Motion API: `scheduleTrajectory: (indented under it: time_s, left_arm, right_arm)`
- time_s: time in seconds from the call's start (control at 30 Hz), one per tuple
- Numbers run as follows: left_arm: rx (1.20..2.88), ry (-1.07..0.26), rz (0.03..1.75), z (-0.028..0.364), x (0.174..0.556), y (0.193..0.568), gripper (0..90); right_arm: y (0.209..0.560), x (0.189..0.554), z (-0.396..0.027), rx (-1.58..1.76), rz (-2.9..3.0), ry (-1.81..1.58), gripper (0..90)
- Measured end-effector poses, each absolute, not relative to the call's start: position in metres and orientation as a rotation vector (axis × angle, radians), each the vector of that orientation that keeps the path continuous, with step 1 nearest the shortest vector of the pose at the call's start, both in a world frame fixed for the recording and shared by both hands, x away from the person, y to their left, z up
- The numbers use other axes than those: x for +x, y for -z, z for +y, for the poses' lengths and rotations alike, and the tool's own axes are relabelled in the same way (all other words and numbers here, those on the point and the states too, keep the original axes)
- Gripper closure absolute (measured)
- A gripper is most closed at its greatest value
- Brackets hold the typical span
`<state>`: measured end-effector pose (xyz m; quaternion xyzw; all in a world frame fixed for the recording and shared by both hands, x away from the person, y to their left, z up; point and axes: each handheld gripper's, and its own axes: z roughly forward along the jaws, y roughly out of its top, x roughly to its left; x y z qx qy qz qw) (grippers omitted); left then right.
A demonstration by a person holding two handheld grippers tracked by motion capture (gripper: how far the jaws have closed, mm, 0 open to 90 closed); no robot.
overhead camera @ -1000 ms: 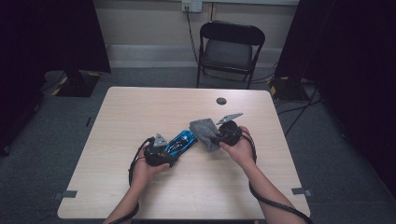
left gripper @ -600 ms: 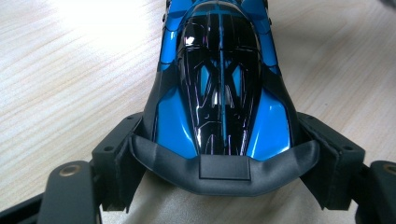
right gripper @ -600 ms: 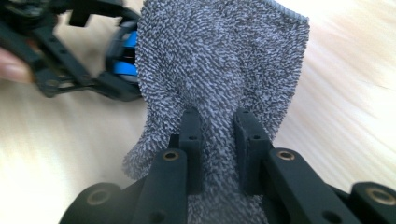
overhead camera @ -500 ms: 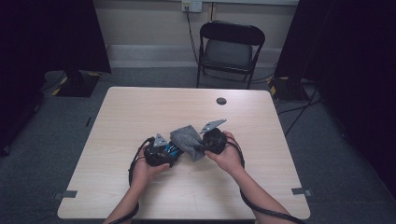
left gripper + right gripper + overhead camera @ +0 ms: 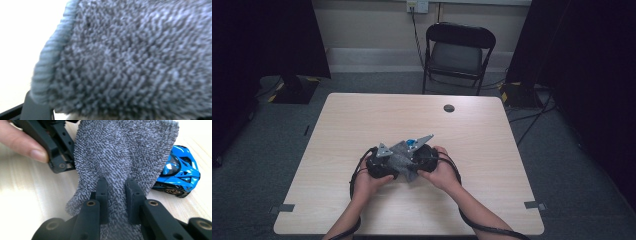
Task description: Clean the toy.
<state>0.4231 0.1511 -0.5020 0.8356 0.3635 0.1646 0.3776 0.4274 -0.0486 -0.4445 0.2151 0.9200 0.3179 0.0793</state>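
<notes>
We pinch the grey cloth [image 5: 125, 152] in our right gripper [image 5: 117, 195], draped over the blue toy car [image 5: 180, 172], which our left gripper [image 5: 379, 165] clamps wide at the table's [image 5: 362, 115] middle.

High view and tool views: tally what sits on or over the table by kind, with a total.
Grey cloth: 1
Blue toy car: 1
Small dark round thing near the table's far edge: 1
Hand-held tools: 2, left tool and right tool, the right one clamped on the cloth
Total: 5
</notes>
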Motion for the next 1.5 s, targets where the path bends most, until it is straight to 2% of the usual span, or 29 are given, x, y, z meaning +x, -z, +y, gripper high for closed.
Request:
scheduleTrajectory:
  time_s: [1.5]
  left_arm:
    - [2.152,-0.42,0.92,0.152,0.423,0.502,24.0]
  right_arm:
    - [0.454,0.468,-0.075,0.885,2.719,-0.88,74.9]
